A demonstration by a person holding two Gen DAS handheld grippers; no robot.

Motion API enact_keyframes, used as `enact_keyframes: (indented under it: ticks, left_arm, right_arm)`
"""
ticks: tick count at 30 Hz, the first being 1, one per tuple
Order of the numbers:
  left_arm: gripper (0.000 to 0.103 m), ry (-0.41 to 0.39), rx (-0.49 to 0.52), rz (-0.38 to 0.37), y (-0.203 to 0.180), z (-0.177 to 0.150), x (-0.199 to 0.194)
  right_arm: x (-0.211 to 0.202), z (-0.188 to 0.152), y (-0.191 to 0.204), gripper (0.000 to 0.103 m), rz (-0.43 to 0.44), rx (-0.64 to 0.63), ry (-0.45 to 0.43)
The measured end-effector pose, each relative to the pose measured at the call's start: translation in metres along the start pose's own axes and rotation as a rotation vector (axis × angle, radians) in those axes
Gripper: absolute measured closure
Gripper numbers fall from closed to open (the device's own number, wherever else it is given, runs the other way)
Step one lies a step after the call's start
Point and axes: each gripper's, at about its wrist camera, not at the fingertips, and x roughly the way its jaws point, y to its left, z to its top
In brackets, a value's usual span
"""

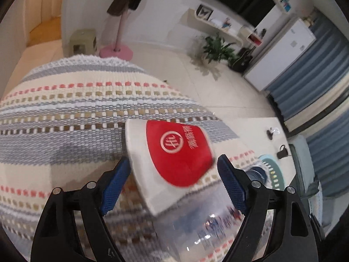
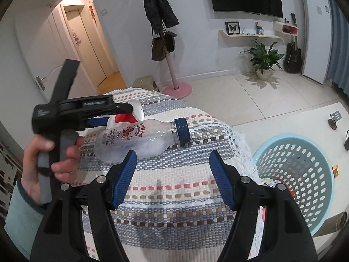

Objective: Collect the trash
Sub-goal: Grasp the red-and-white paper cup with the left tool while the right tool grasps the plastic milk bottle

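A white paper cup [image 1: 174,152] with a red logo lies on the striped woven cloth [image 1: 65,113]. It sits between the fingers of my left gripper [image 1: 174,183], which is open, with the pads beside the cup and not pressing on it. A clear plastic bottle [image 2: 139,140] with a blue cap [image 2: 182,131] lies on its side just next to the cup [image 2: 133,114]. In the right wrist view a hand holds the left gripper [image 2: 115,114] over the cup. My right gripper [image 2: 172,174] hangs open above the cloth, short of the bottle, with nothing between its fingers.
A light blue perforated basket [image 2: 305,152] stands on the floor to the right of the cloth-covered surface, with some items inside. A pink coat stand [image 2: 174,80], a green stool [image 2: 146,81] and a potted plant [image 2: 264,63] are beyond the cloth's far edge.
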Motion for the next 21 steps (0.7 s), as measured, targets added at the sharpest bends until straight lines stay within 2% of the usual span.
enact_keyframes:
  ticks: [3, 8, 12, 18, 21]
  left_arm:
    - [0.022, -0.009, 0.009, 0.026, -0.002, 0.006, 0.005]
    - [0.027, -0.029, 0.035, 0.074, -0.005, 0.011, 0.006]
    - [0.028, -0.060, 0.064, 0.095, -0.005, 0.010, -0.002]
    - [0.028, -0.143, 0.006, 0.097, 0.036, -0.014, -0.054]
    - [0.028, -0.184, -0.025, 0.110, 0.057, -0.029, -0.080]
  right_arm:
    - [0.005, 0.003, -0.001, 0.038, 0.016, 0.005, 0.014]
    - [0.017, 0.006, 0.005, 0.037, 0.067, 0.004, 0.051]
    - [0.029, 0.012, 0.010, 0.029, 0.125, 0.015, 0.086]
    - [0.061, 0.027, 0.010, 0.029, 0.212, 0.090, 0.170]
    - [0.080, 0.038, 0.010, 0.026, 0.212, 0.124, 0.206]
